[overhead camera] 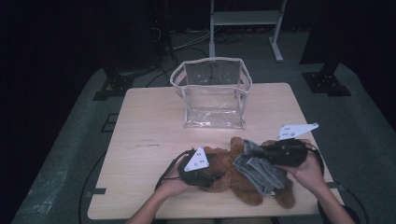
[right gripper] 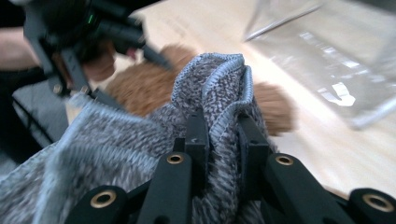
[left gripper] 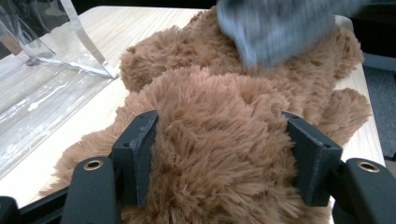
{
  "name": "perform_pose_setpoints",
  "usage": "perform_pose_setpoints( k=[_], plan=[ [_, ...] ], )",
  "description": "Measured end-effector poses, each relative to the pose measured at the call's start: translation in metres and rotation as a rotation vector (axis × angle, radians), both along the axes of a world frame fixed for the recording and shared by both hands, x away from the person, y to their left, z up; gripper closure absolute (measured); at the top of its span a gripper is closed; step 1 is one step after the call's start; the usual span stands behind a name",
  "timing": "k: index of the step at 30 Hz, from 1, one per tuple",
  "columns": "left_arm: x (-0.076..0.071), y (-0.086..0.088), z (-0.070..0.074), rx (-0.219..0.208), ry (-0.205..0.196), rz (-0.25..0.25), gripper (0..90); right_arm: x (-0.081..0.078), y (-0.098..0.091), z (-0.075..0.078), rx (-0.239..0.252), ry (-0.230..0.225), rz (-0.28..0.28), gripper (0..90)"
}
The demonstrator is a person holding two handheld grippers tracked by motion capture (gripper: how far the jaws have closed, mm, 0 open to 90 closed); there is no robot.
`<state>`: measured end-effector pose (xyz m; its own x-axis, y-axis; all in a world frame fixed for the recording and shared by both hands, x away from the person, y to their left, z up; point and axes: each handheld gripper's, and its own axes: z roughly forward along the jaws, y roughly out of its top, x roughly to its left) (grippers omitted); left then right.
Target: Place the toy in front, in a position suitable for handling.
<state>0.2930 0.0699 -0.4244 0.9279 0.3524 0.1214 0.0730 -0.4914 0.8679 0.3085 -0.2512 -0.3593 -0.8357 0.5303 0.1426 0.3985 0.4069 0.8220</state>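
A brown plush teddy bear [overhead camera: 233, 175] lies on its back at the near edge of the counter [overhead camera: 149, 126], between the person's two hands. The left gripper [overhead camera: 198, 170] has its jaws set about halfway in on either side of the bear's shaggy body, the pads pressing into the long fur. The right gripper [overhead camera: 280, 151] has its jaws clenched on a gathered fold of a grey knitted garment [overhead camera: 259, 170], which drapes over the bear's middle; the knit is speckled and has a paler ribbed edge. In the right gripper view the fold [right gripper: 219, 93] stands up between the narrow jaws.

The counter is pale wood with rounded corners. Toward its far side, well apart from the bear, stands an open clear plastic bag [overhead camera: 212, 93] with white piping and soft, glossy walls. The room is dark, with grey carpet and white frame legs [overhead camera: 275, 32] behind.
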Motion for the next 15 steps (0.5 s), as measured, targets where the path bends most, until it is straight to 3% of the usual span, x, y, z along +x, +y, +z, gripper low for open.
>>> perform_pose_setpoints(
  k=[3,6,10,12,15],
  plan=[
    [-0.003,0.004,0.001,0.007,0.000,-0.006,33.1,0.002,-0.017,0.016,0.026,-0.013,-0.032,76.7],
    [-0.005,0.006,0.001,0.008,0.001,-0.006,32.9,0.003,-0.018,0.020,0.033,-0.017,-0.043,76.6],
    [-0.010,0.010,0.001,-0.008,0.005,-0.011,29.3,0.006,-0.003,0.003,0.029,0.030,0.000,76.5],
    [-0.010,0.012,0.007,-0.003,-0.010,-0.021,21.7,0.005,0.018,-0.024,0.003,0.072,0.043,76.2],
    [-0.008,0.014,0.012,-0.013,-0.001,-0.003,10.7,0.000,0.026,-0.041,0.030,0.075,0.067,76.4]
  ],
)
